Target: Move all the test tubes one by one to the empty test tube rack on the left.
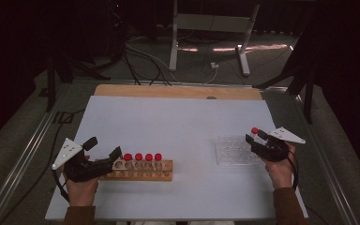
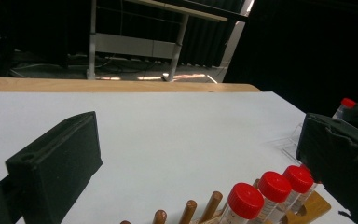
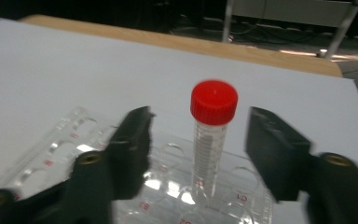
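A clear tube with a red cap (image 3: 213, 128) stands upright in a hole of the clear plastic rack (image 3: 51, 149), between the jaws of my right gripper (image 3: 198, 149). The jaws stand open, with a gap on each side of the tube. In the high view this tube (image 1: 254, 131) and the right gripper (image 1: 257, 137) are at the right end of the clear rack (image 1: 232, 151). My left gripper (image 1: 104, 150) is open at the left end of the wooden rack (image 1: 143, 176), which holds several red-capped tubes (image 1: 143, 158). These tubes (image 2: 261, 193) sit low between the left gripper's (image 2: 198, 158) wide-apart jaws.
The white table top (image 1: 168, 126) has a wooden strip (image 1: 178, 91) along its far edge. Behind it are a metal stand (image 1: 206, 28) and cables on the floor. Wooden pegs (image 2: 186, 212) stick up from the rack's near end.
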